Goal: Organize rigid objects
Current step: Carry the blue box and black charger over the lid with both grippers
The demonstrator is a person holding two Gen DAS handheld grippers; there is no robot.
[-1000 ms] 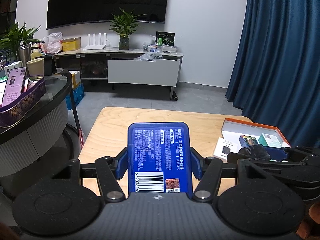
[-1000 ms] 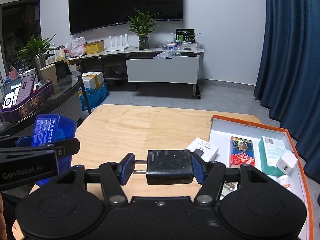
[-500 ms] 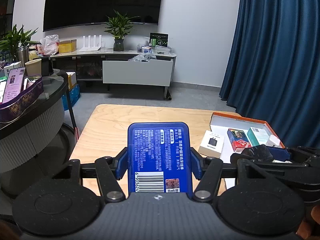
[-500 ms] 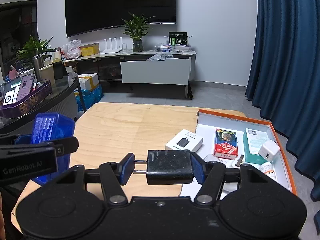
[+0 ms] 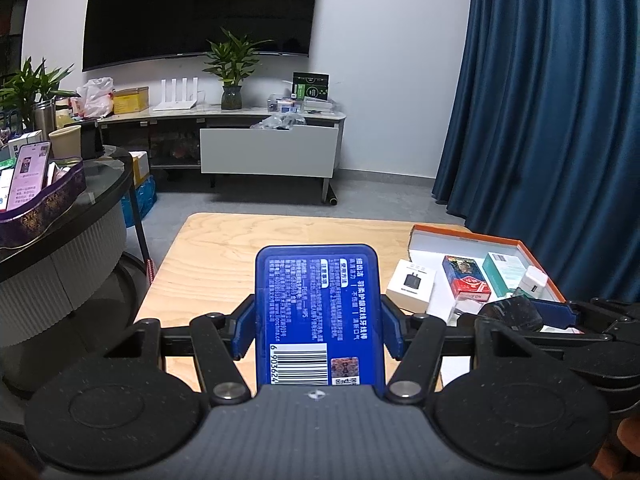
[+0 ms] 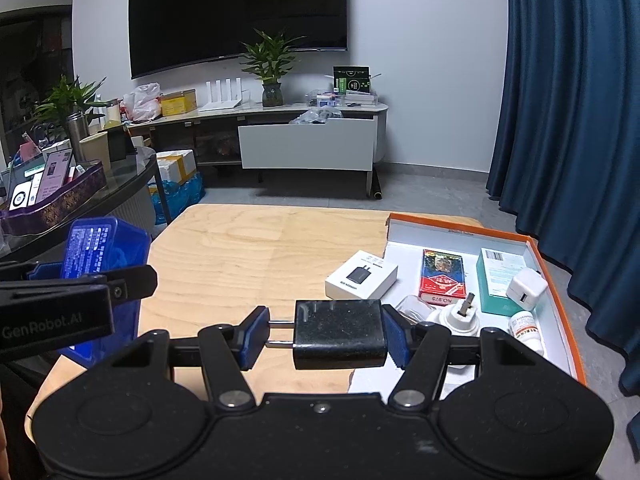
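Note:
My left gripper (image 5: 318, 330) is shut on a blue plastic box (image 5: 320, 312) with a barcode label, held above the near left part of the wooden table (image 5: 224, 252). The same blue box (image 6: 102, 252) shows at the left of the right wrist view. My right gripper (image 6: 326, 338) is shut on a black plug adapter (image 6: 340, 334), its prongs against the left pad. It hangs over the near edge of an orange-rimmed white tray (image 6: 560, 292) holding a red card pack (image 6: 442, 282), a teal box (image 6: 496, 280), a white charger (image 6: 526, 290) and a small bottle (image 6: 528, 330).
A white charger box (image 6: 362, 274) lies on the table just left of the tray. A dark round side table (image 5: 72, 216) with a purple basket stands at the left. Blue curtains (image 6: 580, 100) hang at the right, a TV cabinet (image 6: 308, 144) behind.
Both grippers have moved across the room with their loads, so the tray and the white charger box have slid left and into fuller view. Neither grip has altered.

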